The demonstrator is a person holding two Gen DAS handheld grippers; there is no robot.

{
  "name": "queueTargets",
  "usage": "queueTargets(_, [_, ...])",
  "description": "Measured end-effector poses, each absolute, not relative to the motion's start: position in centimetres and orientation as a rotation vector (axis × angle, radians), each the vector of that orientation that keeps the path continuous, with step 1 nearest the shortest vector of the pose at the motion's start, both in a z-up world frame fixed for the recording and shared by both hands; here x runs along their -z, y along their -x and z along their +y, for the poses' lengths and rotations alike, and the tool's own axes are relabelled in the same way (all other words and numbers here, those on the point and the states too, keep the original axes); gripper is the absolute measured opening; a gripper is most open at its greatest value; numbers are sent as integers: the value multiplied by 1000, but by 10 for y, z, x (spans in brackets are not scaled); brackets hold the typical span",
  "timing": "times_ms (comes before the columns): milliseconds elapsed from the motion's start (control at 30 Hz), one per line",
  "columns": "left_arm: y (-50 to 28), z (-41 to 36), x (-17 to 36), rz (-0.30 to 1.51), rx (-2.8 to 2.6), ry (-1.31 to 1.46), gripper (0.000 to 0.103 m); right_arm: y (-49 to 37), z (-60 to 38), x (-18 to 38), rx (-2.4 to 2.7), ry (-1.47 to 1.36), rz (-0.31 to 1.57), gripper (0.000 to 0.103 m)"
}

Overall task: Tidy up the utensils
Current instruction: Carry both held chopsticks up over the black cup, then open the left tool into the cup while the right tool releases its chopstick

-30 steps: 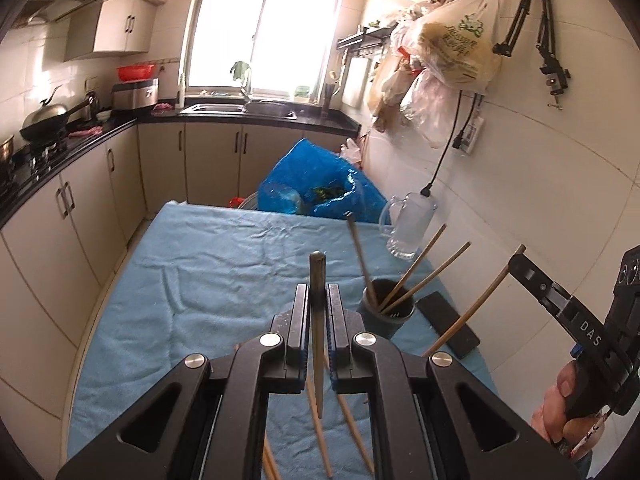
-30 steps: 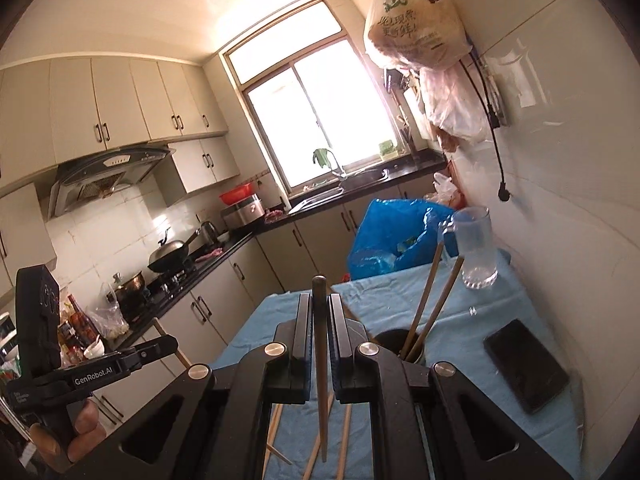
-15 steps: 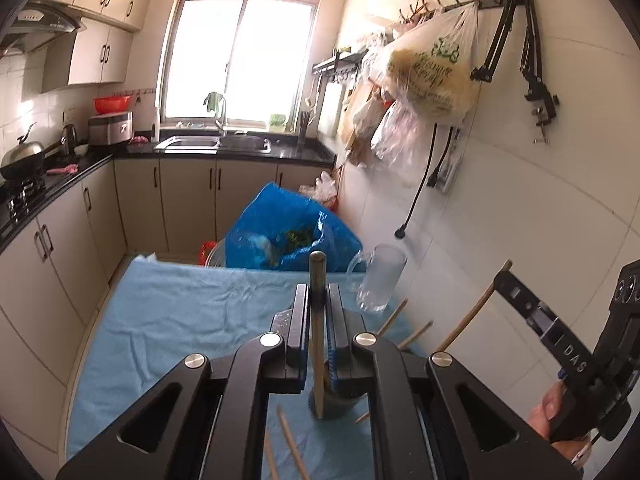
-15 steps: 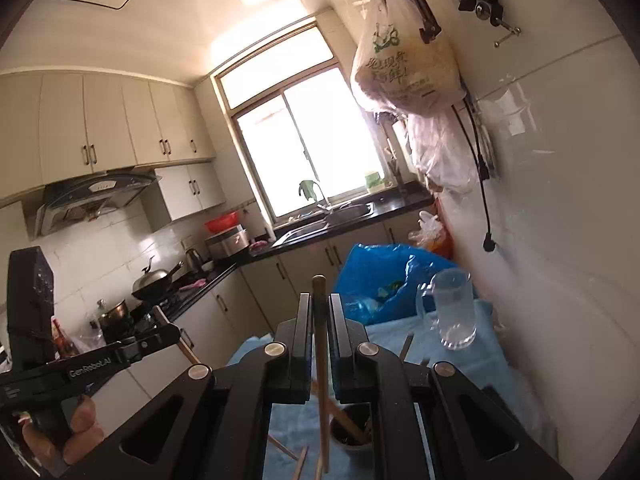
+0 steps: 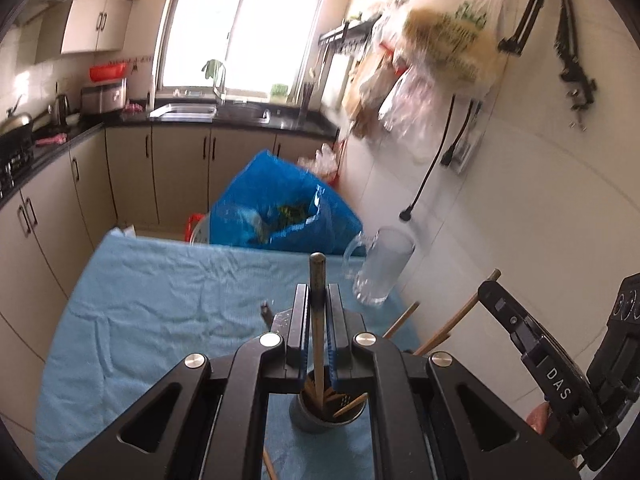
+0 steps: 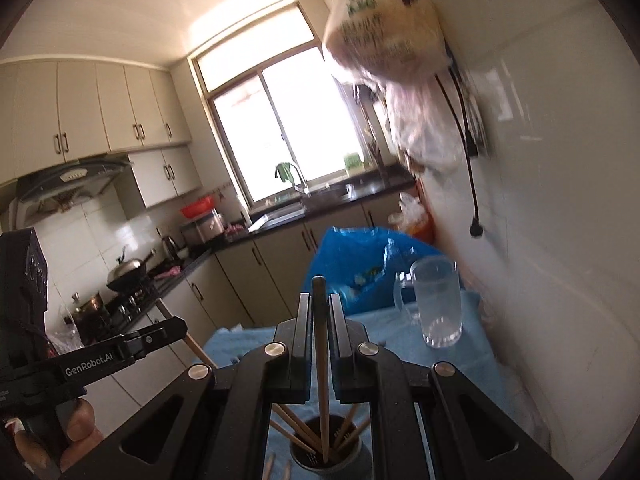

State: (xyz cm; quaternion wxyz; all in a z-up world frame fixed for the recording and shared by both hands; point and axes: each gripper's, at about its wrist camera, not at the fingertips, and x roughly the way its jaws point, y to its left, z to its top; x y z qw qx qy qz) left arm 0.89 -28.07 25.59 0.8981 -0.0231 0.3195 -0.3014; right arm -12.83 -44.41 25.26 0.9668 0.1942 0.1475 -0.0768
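Kitchen setting: pale cabinets and a bright window stood behind a desk (image 5: pixel 132 280) draped in light blue cloth. All places are given relative to the dark cylindrical utensil cup (image 5: pixel 326 414) near the desk's front edge.

Left tongs (image 5: pixel 319 312) were pressed together on a slim brown wooden chopstick with a dark blunt top (image 5: pixel 318 320), held upright with its lower end directly above, or just inside, the cup's mouth; which of the two could not be told. Right tongs (image 6: pixel 319 320) likewise pinched a second wooden chopstick with a dark top (image 6: pixel 321 352), its tip down among the sticks in the cup (image 6: pixel 324 462).

Handling, as judged: each chopstick was light, stiff and smooth, so a pinch on the upper shaft, below the dark top, left the long lower part free to be guided into the cup; a round stick could swivel between flat pads if knocked on the rim.

Containers: the cup already held several wooden chopsticks (image 6: pixel 298 438), fanned and leaning outward. Loose chopsticks (image 5: pixel 269 462) lay on the cloth just in front of the cup. Beyond the cup, toward the tiled wall, a clear glass handled mug (image 5: pixel 382 266) stood, apparently empty. Farther behind it, off the desk's far edge, an open blue plastic bag (image 5: pixel 280 208) showed unidentifiable greenish contents.
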Motion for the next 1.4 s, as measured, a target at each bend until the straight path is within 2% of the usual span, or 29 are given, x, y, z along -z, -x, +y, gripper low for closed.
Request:
queueTargets(200, [-19,-280,-230,721,614,59,7,116,-443,-226,152,-399,363,8])
queueTargets(400, [-20,-274,-226,732,619,63,8,113,-446,-216,161,-421,400,9])
queueTargets(433, [-20,-272,-227,734,623,69,12,114,-446,-217,160,-423,400,9])
queueTargets(467, [-20,-270,-227,734,623,76,19,116,-446,-218,161,-426,399,11])
queueTargets(533, [-15,-263,-231,718,620,89,31,120,-446,-222,170,-424,390,18])
queueTargets(600, [-10,-257,-234,697,610,91,35,130,-443,-227,177,-420,375,43])
queueTargets(633, [-7,-254,-236,690,606,93,40,135,-442,-229,185,-415,363,50])
queueTargets(667, [-3,-247,-238,680,602,101,50,142,-441,-232,199,-409,346,63])
queueTargets(700, [0,-242,-239,671,597,109,55,146,-441,-234,208,-404,334,78])
queueTargets(733, [3,-236,-240,659,591,118,64,155,-441,-236,224,-399,316,86])
queueTargets(767, [7,-228,-240,645,578,125,72,163,-440,-237,235,-396,302,99])
queueTargets(800, [10,-220,-240,633,563,129,76,168,-440,-237,239,-395,291,103])
queueTargets(867, [16,-203,-236,624,541,127,89,182,-438,-233,265,-394,276,103])
queueTargets(900, [17,-196,-233,628,532,126,91,187,-438,-230,276,-396,282,103])
queueTargets(1067, [15,-147,-198,714,463,147,91,200,-434,-197,295,-407,404,103])
queueTargets(1333, [-24,-87,-89,1069,348,241,91,199,-406,-149,204,-427,569,103])
queueTargets(1400, [-31,-82,-70,1127,335,259,88,197,-399,-144,190,-424,583,103])
